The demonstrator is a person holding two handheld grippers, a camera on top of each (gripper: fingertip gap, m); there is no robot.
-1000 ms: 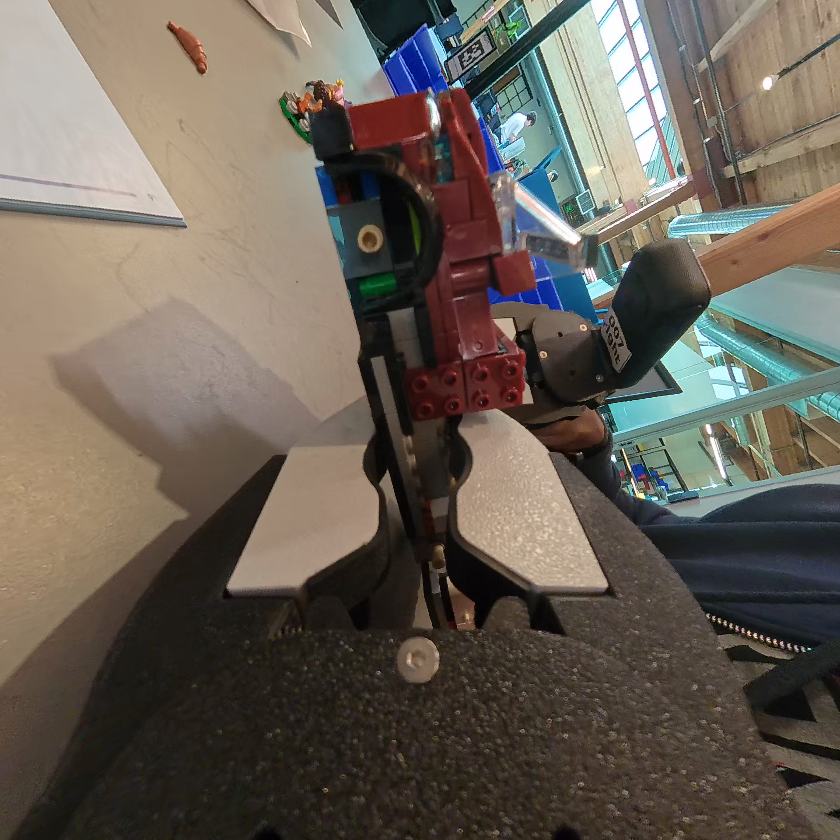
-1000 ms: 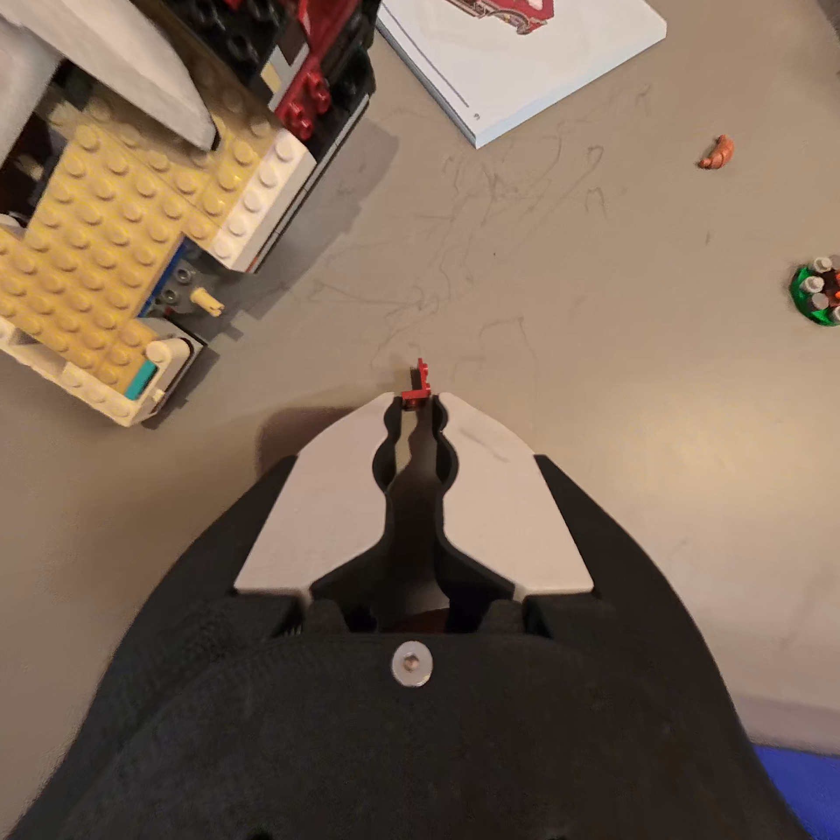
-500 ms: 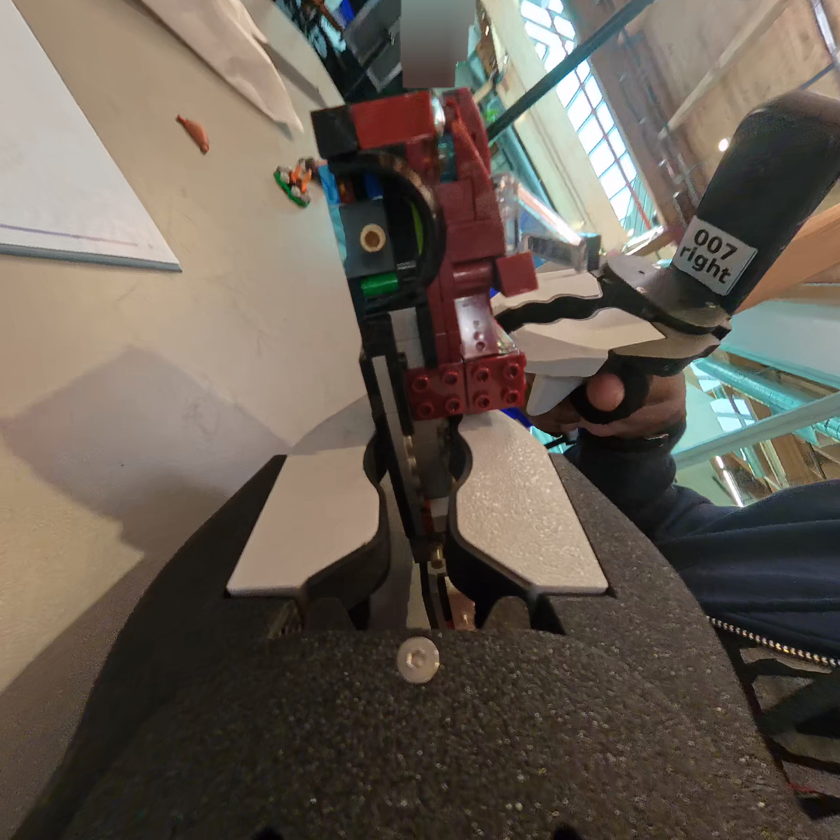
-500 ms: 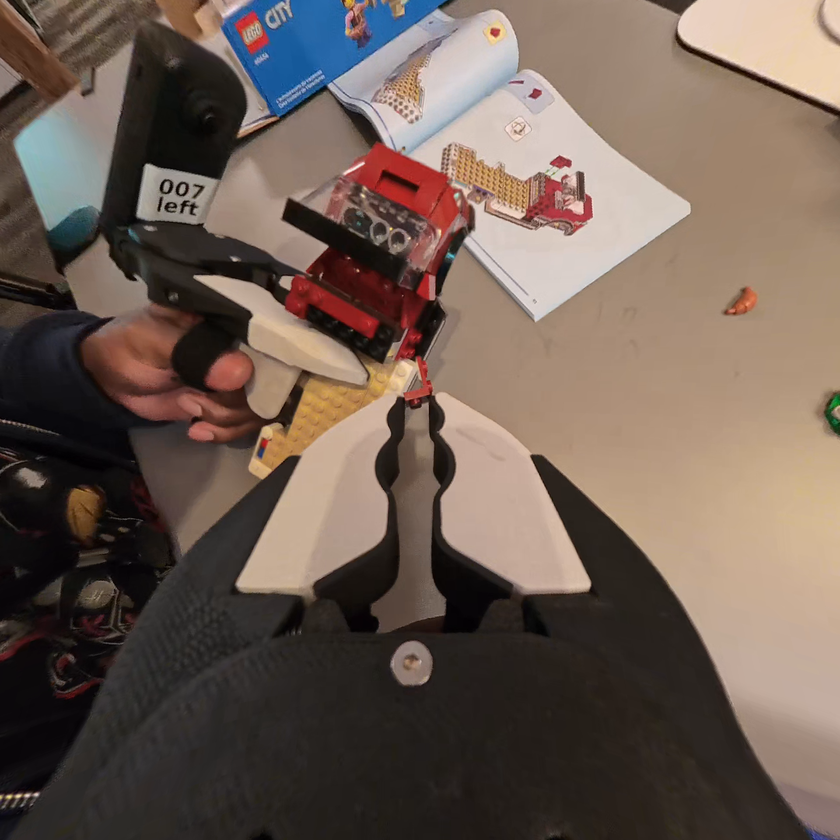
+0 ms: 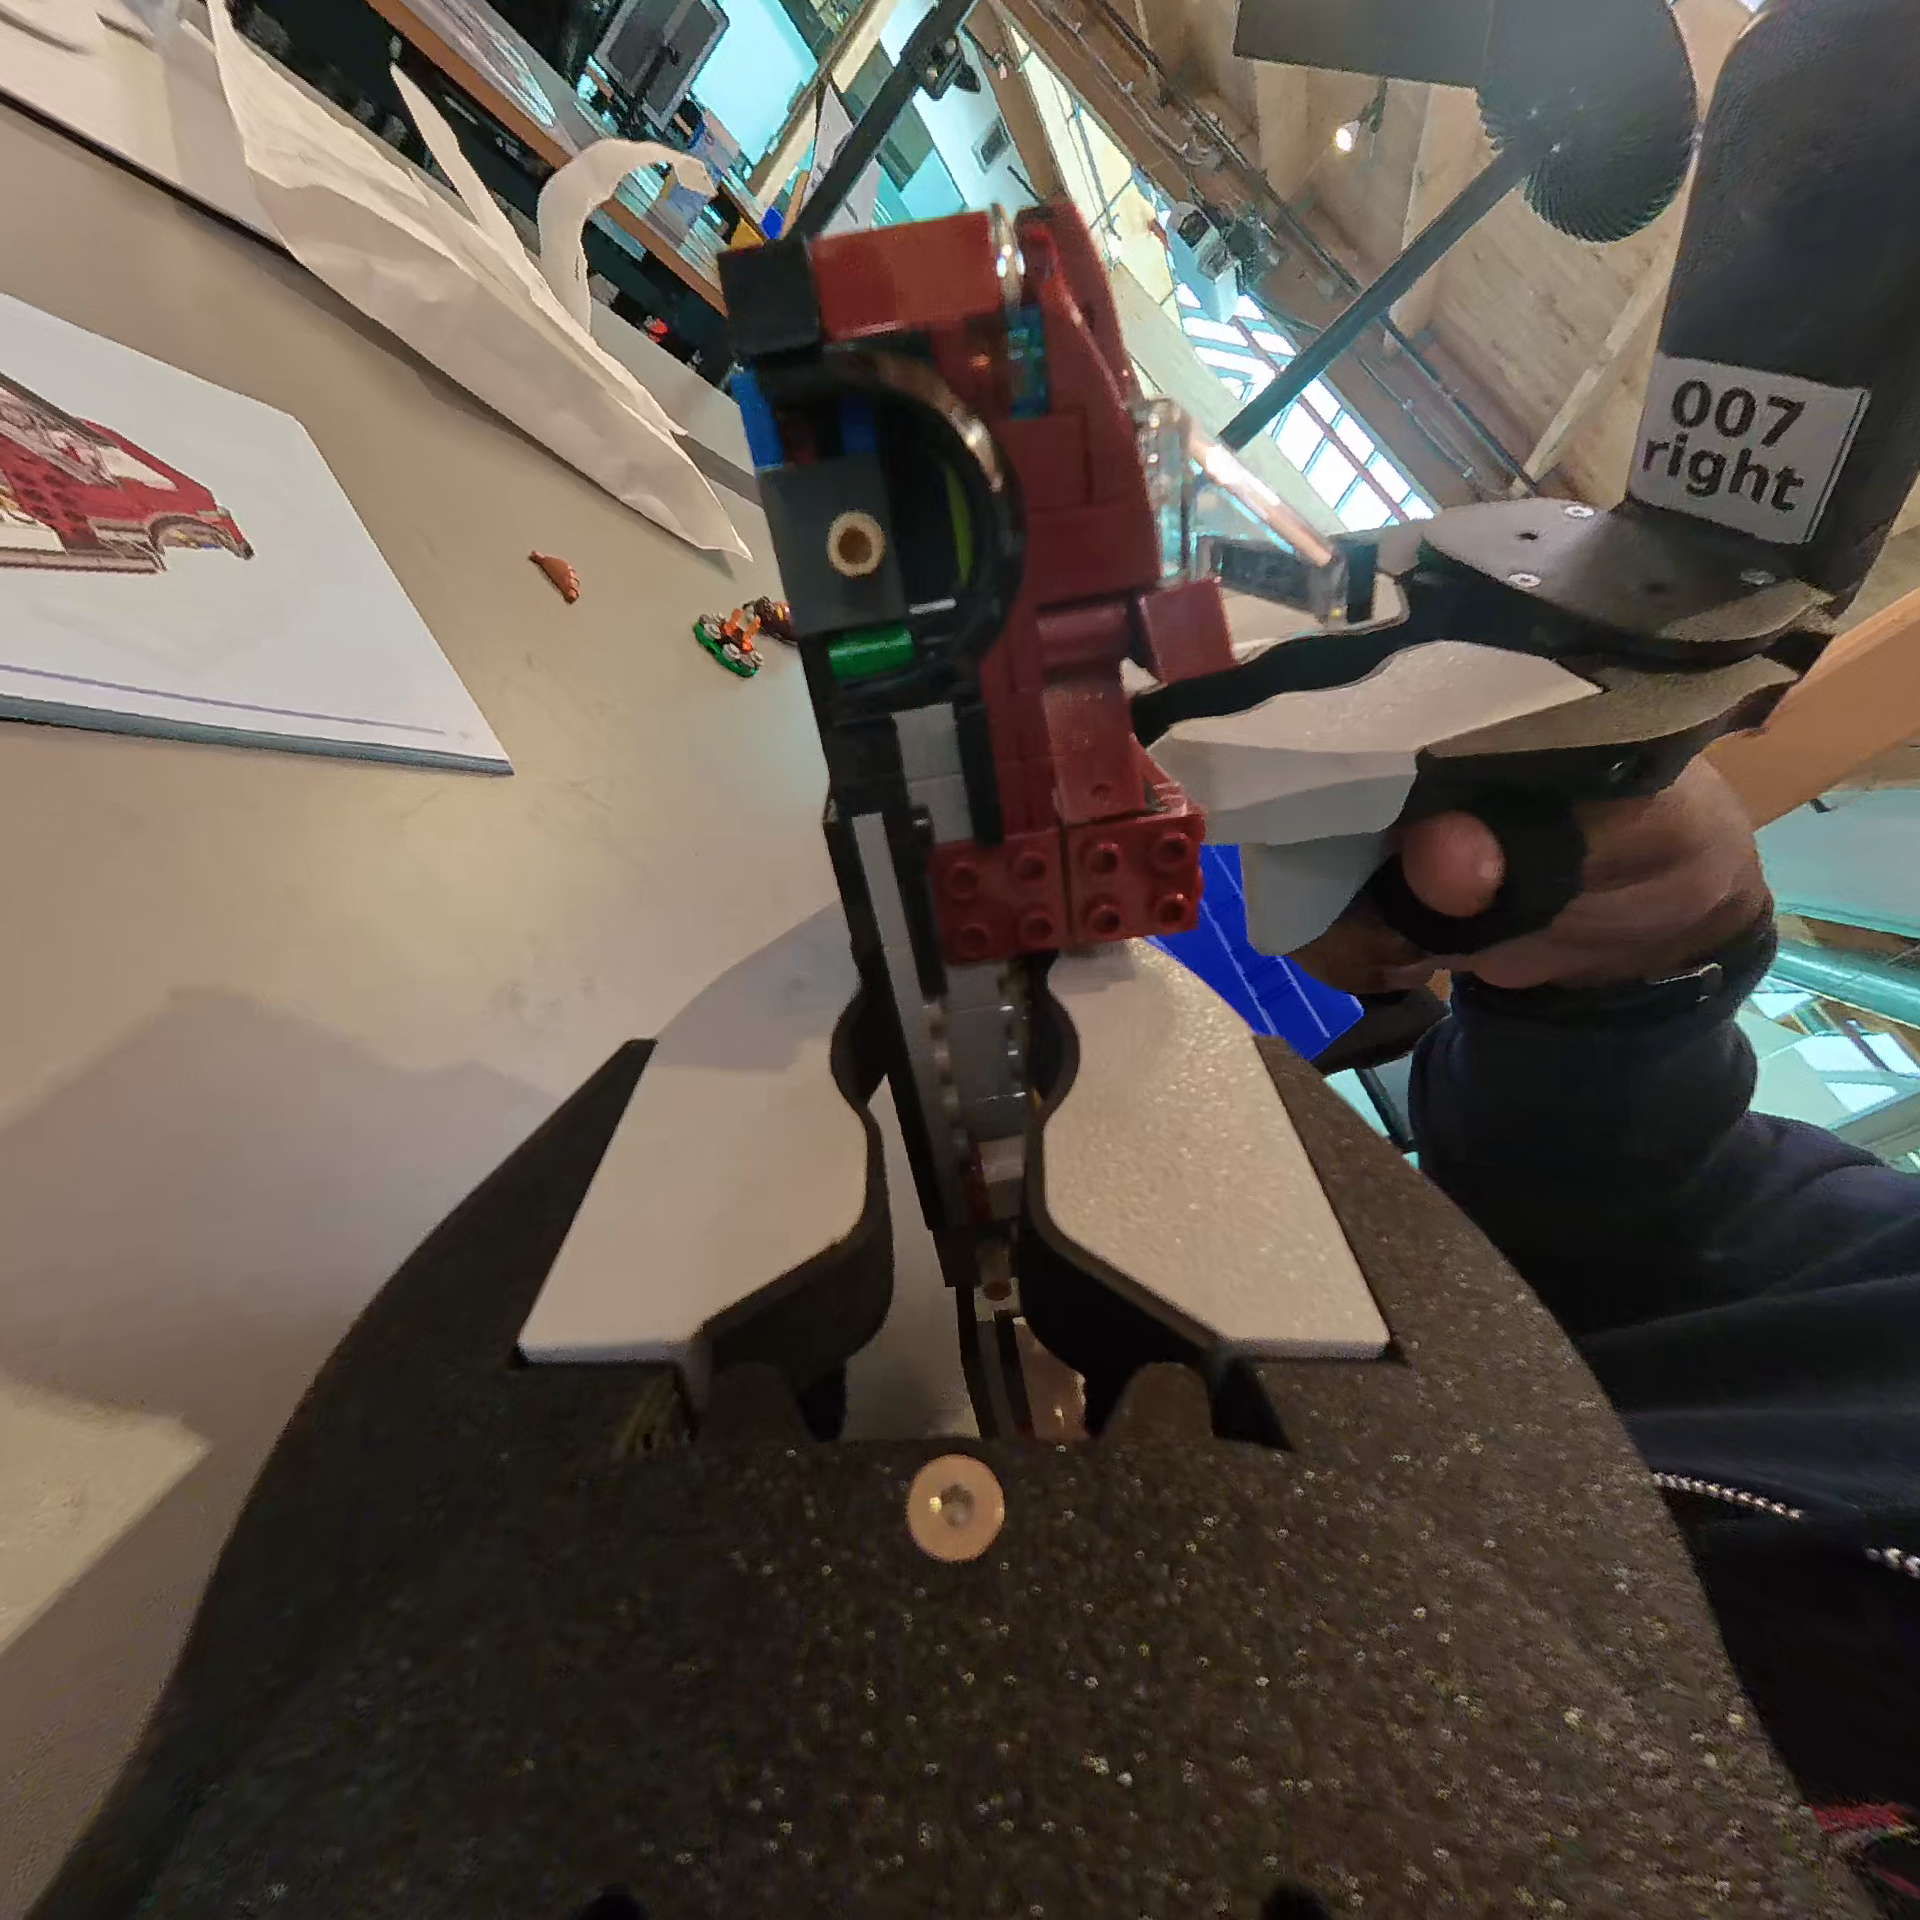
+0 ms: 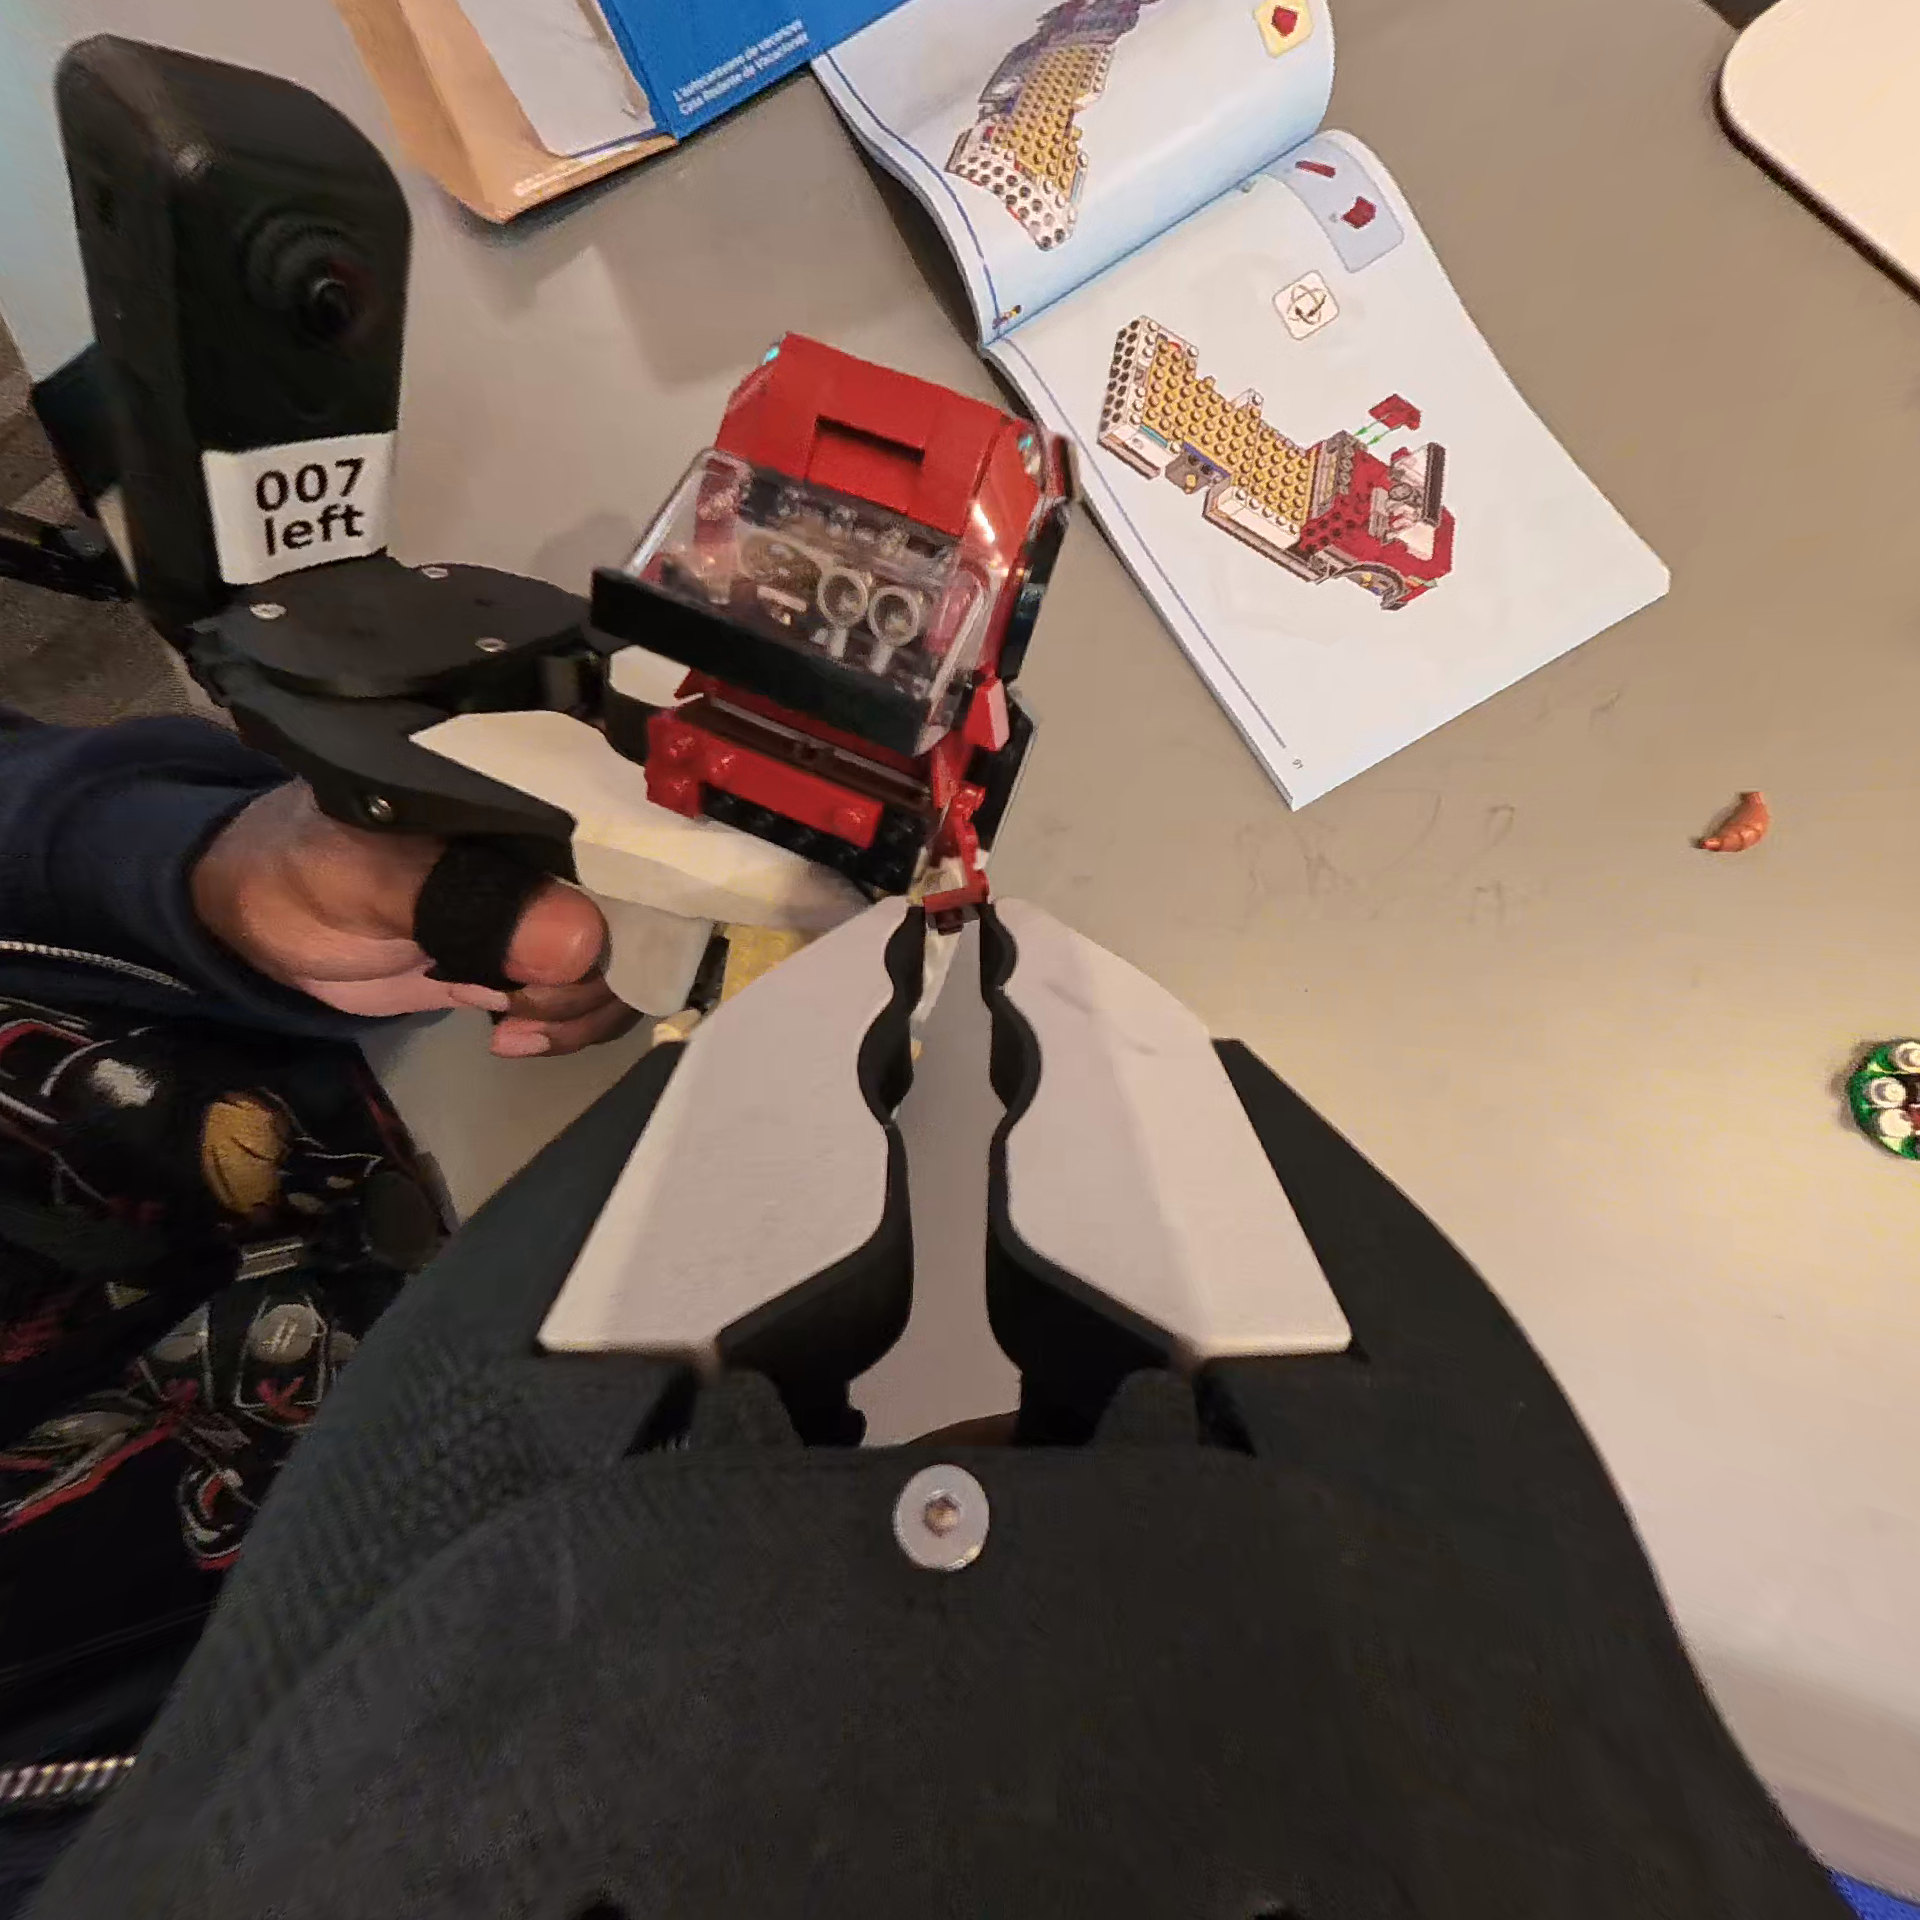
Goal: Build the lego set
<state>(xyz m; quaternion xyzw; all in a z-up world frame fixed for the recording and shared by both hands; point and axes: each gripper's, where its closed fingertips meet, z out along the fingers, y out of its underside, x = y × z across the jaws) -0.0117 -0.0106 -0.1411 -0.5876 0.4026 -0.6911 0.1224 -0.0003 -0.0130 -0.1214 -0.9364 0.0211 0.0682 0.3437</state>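
Note:
My left gripper [image 5: 956, 966] is shut on the base of a toy brick truck [image 5: 1039, 582] and holds it above the grey table [image 5: 520, 935]. In the right wrist view the truck [image 6: 873, 488] shows a red cab, a clear windscreen and a tan base, with the left gripper [image 6: 717, 842] clamped on it from the left. My right gripper [image 6: 948, 914] is shut on a small red brick piece [image 6: 951, 902] at its fingertips. The piece touches the lower front corner of the cab. The right gripper [image 5: 1164, 727] also shows in the left wrist view, against the cab's side.
An open instruction booklet [image 6: 1299, 416] lies behind the truck. A small orange piece [image 6: 1737, 821] and a round green piece [image 6: 1891, 1101] lie on the table to the right. A blue box [image 6: 707, 62] and a white tray corner [image 6: 1829, 125] are at the back. Less than 4 cm separates the two grippers' tips.
My right gripper closed a little on the small red piece at the table, rose and brought it against the truck's cab. The left gripper kept its hold and tilted the truck.

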